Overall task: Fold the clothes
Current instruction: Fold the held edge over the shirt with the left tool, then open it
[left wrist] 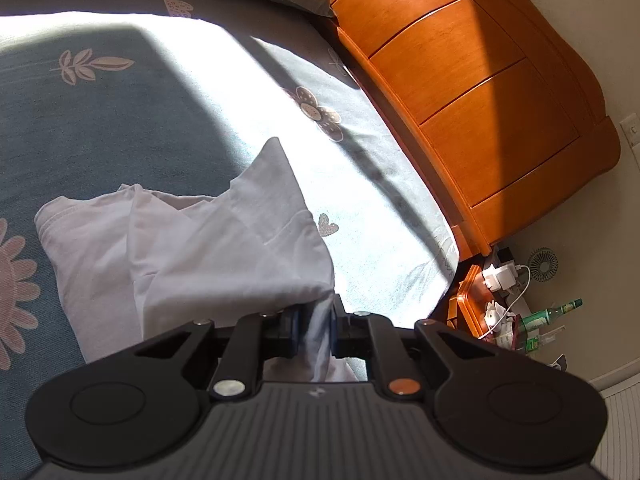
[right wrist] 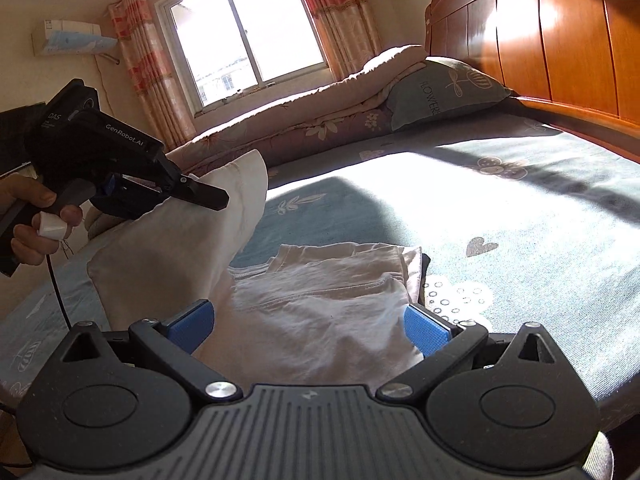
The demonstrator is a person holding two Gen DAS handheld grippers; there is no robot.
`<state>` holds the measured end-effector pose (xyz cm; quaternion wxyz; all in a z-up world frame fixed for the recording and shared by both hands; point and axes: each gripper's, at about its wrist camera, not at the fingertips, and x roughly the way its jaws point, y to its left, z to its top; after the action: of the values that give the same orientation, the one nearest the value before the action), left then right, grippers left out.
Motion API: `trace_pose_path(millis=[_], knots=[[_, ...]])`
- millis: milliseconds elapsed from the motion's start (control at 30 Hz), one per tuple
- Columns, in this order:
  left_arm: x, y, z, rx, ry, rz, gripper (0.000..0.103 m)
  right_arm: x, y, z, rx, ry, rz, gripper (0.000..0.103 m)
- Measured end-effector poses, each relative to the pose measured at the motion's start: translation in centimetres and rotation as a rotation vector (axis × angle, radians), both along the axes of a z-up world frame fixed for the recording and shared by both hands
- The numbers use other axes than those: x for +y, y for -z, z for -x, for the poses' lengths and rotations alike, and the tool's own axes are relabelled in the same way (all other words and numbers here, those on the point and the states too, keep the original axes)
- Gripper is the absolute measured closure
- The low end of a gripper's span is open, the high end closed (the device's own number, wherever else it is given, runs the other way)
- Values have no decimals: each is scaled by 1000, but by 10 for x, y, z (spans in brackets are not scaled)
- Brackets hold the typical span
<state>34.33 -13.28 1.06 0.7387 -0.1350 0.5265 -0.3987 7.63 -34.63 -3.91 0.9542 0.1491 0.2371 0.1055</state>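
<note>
Near the side edge of the bed [right wrist: 540,240], away from the orange wooden headboard [right wrist: 560,40], a pale white cotton garment [right wrist: 320,292] lies partly folded on the blue flowered sheet. The left gripper [left wrist: 314,320] has its fingers pressed together on a bunched corner of the cloth, lifting it into a raised flap, presumably to carry that side over the rest. The right gripper [right wrist: 310,328] has its blue-padded fingers [right wrist: 426,330] spread wide, one to either side of the garment's near portion, pinching nothing; it looks placed to steady or catch the fabric while the fold comes across.
</note>
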Motion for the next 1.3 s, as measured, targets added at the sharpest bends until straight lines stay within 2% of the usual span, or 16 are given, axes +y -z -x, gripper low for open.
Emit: trace_pose_path(millis=[400,733,1000,1033,1100,1167,1300], knots=[[-64,62,-14,112,29,-76,92,-31,3,14,7,94,4,0],[-84,92,-25,171,-13,-100,92,-34,8,10,28,103,14,0],[-81,95,-31,196,-63,-66,92,-33,9,15,40,109,23,0],[-80,96,-31,205,-80,-57,88,-32,10,15,41,109,23,0],[-84,102,-29,231,-74,-40,72,-31,11,15,48,105,23,0],[-89,101,-24,221,-77,-25,53,-29,12,16,55,96,26,0],[-91,92,-22,279,-94,35,35,-29,8,21,55,99,45,0]])
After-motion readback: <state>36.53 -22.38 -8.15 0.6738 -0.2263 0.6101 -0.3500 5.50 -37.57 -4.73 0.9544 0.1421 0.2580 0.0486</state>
